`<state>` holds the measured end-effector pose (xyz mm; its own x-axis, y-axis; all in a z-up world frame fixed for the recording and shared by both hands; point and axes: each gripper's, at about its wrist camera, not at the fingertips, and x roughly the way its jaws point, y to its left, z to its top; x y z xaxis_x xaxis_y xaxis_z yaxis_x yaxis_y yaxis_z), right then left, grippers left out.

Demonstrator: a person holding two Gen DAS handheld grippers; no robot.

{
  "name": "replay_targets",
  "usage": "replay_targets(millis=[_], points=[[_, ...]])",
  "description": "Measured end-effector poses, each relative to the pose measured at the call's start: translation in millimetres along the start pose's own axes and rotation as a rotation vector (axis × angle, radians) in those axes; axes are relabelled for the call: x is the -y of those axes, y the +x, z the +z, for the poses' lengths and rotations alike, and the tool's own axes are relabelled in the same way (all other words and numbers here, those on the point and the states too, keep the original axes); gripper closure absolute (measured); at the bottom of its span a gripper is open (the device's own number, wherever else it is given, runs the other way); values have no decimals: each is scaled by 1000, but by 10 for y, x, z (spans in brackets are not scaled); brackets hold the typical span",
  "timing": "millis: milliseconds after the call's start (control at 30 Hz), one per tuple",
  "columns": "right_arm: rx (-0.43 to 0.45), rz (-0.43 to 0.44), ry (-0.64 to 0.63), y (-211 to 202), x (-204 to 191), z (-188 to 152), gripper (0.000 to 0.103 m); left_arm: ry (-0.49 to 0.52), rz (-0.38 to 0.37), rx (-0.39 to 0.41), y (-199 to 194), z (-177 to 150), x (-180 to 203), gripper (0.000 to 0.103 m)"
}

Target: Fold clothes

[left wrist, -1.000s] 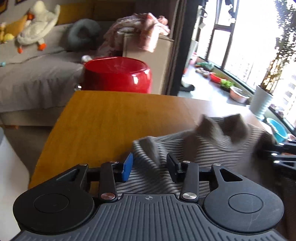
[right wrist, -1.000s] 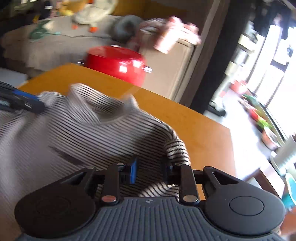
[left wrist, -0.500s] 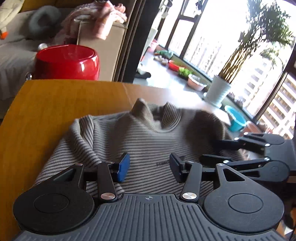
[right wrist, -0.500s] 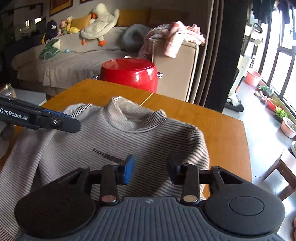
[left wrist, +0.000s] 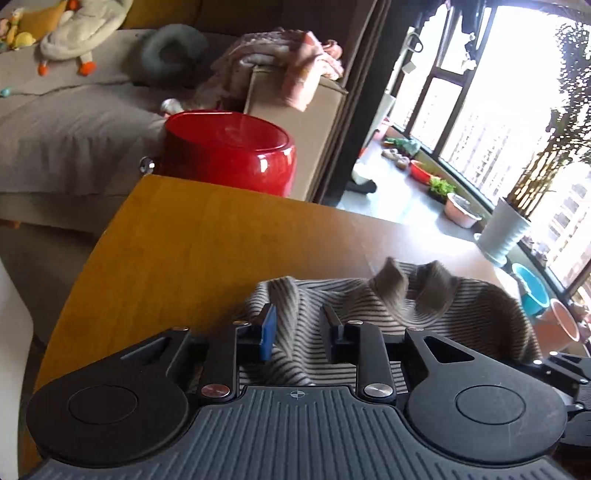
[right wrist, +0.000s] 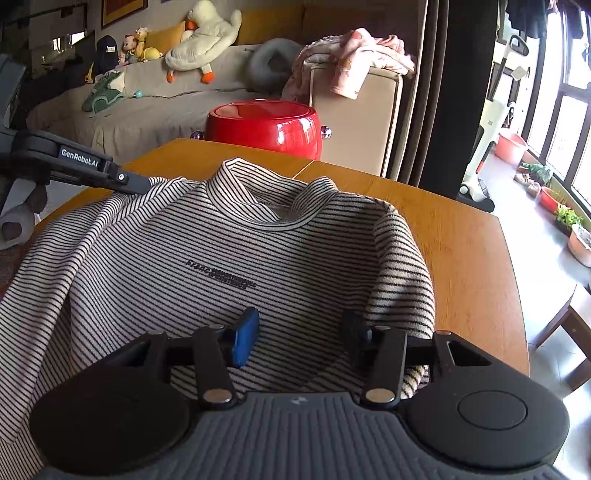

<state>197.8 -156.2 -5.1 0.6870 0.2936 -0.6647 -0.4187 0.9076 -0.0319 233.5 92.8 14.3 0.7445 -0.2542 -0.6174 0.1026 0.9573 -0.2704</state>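
A grey-and-black striped sweater [right wrist: 229,258] lies front up on the wooden table [right wrist: 461,251], collar toward the far edge. My right gripper [right wrist: 299,328] is open, low over the sweater's chest near its right shoulder. My left gripper [left wrist: 299,321] is open, with a raised ridge of the sweater's left shoulder [left wrist: 291,317] between its fingers. The left gripper also shows in the right wrist view [right wrist: 136,182], its tip at the sweater's left shoulder. The sweater's lower part is hidden under both grippers.
A red pot-like stool [right wrist: 262,123] stands just beyond the table's far edge. Behind it are a beige box with pink clothes [right wrist: 354,62] and a sofa with plush toys [right wrist: 203,33]. Plant pots [left wrist: 502,232] and basins line the window floor on the right.
The left gripper has swung back left to the sweater's left shoulder, and a fold of fabric now sits between its fingers. The right gripper has held its place over the flattened sweater.
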Motion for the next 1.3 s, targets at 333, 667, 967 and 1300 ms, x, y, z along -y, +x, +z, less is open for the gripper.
replay_targets(millis=[333,667,967,1300], points=[[7,-5,-1,-7,-21,-4,53,25,15,-48,320,-147,78,82],[35,-70,-28,-398,-90,42,48,-44,-20,-22,-174,-208,6,46],[45,-96,-97,-1543,-202,-279,35,-95,-100,1,-625,-581,118,25],[-136,201,-241,-1766,-927,-881,34,-27,-101,-29,-600,-830,370,15]])
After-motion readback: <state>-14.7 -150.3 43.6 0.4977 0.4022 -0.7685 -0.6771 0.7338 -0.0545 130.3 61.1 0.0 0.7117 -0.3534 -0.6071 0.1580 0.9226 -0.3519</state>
